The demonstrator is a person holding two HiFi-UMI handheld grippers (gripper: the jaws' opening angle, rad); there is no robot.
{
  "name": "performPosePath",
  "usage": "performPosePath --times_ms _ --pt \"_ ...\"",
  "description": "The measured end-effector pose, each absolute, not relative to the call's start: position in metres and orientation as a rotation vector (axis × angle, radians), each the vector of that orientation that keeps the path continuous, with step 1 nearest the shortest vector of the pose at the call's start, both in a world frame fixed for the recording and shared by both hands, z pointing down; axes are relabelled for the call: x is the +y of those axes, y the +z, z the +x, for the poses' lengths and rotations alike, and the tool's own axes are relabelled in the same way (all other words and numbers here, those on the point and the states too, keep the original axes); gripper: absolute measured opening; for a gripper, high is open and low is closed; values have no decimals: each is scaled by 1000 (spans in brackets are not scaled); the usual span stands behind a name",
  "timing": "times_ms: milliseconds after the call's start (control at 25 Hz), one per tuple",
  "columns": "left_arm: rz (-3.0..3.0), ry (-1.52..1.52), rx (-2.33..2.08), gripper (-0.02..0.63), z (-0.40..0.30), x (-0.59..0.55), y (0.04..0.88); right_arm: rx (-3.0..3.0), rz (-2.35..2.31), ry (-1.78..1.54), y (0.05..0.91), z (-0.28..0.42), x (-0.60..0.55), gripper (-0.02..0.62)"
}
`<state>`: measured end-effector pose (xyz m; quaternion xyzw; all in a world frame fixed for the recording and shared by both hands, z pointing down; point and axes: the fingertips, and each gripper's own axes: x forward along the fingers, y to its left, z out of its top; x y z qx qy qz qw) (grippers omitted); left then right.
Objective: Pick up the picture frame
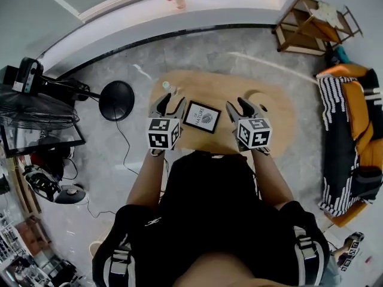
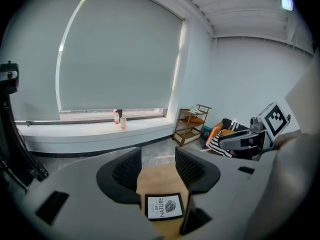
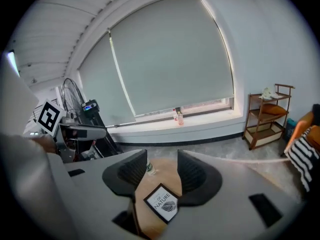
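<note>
Wooden table (image 1: 276, 109): picture frame (image 1: 201, 116) flat, face-up

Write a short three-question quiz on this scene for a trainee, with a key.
1. True or false: the picture frame lies flat on the wooden table, between the left gripper and the right gripper.
2. Pick one. The left gripper's fingers are: A) shut on the frame; B) apart, gripping nothing; C) shut and empty.
3. Fill in: the largest word printed on the picture in the frame is ____.

Key: 1 true; 2 B; 3 NATURE.
</note>
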<state>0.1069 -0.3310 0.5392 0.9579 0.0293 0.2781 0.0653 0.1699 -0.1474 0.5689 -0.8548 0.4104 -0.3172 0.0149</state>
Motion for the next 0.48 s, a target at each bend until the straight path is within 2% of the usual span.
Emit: performPosePath --times_ms 200,360,480 --pt "2823 979 120 215 140 -309 591 1208 -2581 -1140 620 204 -120 202" --pt "2770 1085 137 216 107 -329 624 1177 -2565 -1249 653 171 -139 196" --pt "2725 1166 144 216 114 -318 653 1164 -2532 -1318 681 177 -130 190"
